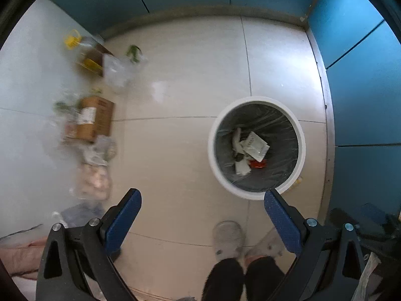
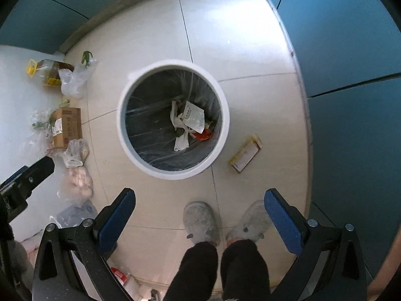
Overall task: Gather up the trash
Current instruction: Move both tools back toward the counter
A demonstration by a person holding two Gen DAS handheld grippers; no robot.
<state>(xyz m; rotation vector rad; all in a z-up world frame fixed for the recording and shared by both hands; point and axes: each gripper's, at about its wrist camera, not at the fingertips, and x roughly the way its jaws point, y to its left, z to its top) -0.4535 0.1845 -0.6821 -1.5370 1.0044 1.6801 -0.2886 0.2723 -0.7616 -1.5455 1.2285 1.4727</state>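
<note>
Both claws wide open and empty above the lined waste bin (image 2: 173,119).

The yellow carton (image 2: 246,153) lies flat on the tile ahead of the right gripper (image 2: 200,215), beside the bin; judged light and rigid, pinch across its narrow width. The left gripper (image 1: 203,218) also holds nothing.

Pale tiled floor (image 2: 250,37) carries a white bin (image 2: 173,173) at centre, a yellow-edged packet (image 2: 245,153) just right of it, and along the left a cardboard box (image 2: 67,128), oil bottle (image 2: 48,72), clear plastic bags (image 2: 75,80), plus two grey slippers (image 2: 200,222) near.
</note>
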